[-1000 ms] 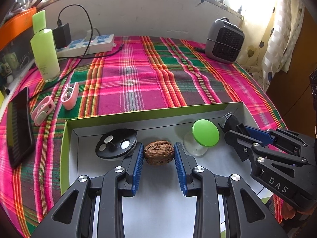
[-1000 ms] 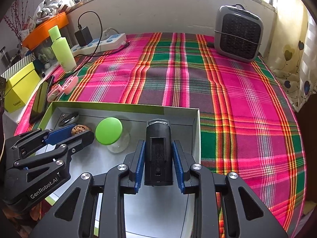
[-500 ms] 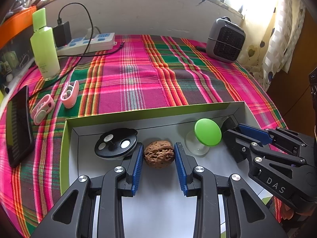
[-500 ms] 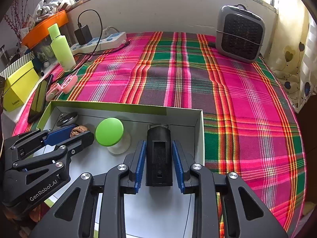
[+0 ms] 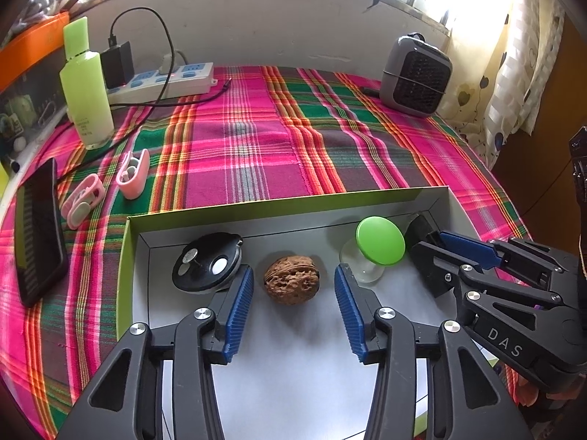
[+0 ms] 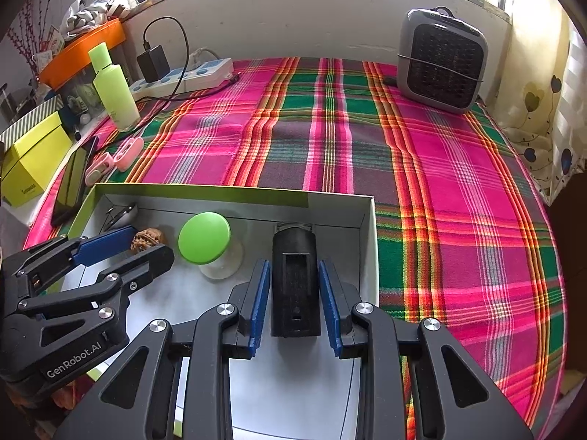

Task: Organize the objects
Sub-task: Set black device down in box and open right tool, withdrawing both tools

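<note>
A brown walnut (image 5: 291,280) lies on the white floor of the green-rimmed box (image 5: 286,201). My left gripper (image 5: 292,274) straddles it with its jaws opening, and both blue pads stand clear of the shell. Left of the walnut lies a black round disc (image 5: 207,262), and to its right a clear jar with a green lid (image 5: 379,245). My right gripper (image 6: 292,267) is shut on a black rectangular block (image 6: 295,286) at the box's right end (image 6: 370,242). The right wrist view shows the left gripper (image 6: 148,242) at the left, beside the jar (image 6: 204,238).
On the plaid cloth beyond the box are a green bottle (image 5: 86,84), a power strip with a charger (image 5: 165,80), a grey heater (image 5: 416,75), two pink clips (image 5: 134,172) and a dark phone (image 5: 38,227). A yellow box (image 6: 33,163) stands off the left edge.
The left gripper's jaws have spread away from the walnut, which now rests free on the box floor. The right gripper still clasps the black block in the same spot.
</note>
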`<state>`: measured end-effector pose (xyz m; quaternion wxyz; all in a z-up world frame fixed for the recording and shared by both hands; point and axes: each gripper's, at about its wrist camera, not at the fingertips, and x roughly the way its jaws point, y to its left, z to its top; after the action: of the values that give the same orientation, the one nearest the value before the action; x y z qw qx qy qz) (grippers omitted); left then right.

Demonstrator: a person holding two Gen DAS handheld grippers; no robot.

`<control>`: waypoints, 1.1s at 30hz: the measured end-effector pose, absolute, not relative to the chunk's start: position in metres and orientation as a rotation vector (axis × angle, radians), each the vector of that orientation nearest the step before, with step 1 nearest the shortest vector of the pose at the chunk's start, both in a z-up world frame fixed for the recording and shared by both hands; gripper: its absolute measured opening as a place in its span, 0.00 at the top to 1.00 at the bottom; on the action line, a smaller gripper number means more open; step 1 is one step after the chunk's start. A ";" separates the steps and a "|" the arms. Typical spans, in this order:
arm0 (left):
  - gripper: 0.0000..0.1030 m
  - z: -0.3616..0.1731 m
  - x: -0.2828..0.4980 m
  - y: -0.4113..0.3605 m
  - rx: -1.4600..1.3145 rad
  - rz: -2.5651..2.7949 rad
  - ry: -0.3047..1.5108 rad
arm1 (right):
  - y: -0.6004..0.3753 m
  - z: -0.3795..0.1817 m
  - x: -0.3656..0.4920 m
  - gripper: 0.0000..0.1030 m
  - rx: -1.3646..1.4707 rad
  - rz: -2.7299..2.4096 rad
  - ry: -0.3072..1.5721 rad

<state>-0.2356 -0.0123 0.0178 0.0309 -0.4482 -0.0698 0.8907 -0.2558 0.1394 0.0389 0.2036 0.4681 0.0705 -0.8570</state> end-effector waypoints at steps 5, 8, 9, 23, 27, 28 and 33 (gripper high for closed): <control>0.54 0.022 -0.230 -0.012 -1.373 2.751 -0.209 | 0.141 0.042 -0.251 0.72 1.293 -2.392 0.195; 0.54 0.024 -0.226 -0.012 -1.365 2.754 -0.212 | 0.141 0.044 -0.248 0.72 1.283 -2.397 0.195; 0.54 0.025 -0.224 -0.012 -1.364 2.756 -0.213 | 0.142 0.044 -0.246 0.72 1.282 -2.400 0.196; 0.54 0.038 -0.195 -0.016 -1.311 2.786 -0.221 | 0.142 0.057 -0.218 0.63 1.225 -2.415 0.196; 0.54 0.043 -0.184 -0.017 -1.290 2.805 -0.216 | 0.143 0.063 -0.208 0.63 1.203 -2.424 0.183; 0.54 0.043 -0.182 -0.018 -1.289 2.807 -0.222 | 0.143 0.064 -0.206 0.63 1.201 -2.427 0.179; 0.54 0.045 -0.168 -0.017 -1.281 2.827 -0.204 | 0.145 0.067 -0.191 0.63 1.187 -2.429 0.165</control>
<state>-0.1678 -0.0173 0.0448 0.0154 -0.4117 -0.0654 0.9088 -0.1911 0.1447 0.0672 0.2149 0.4279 0.0594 -0.8759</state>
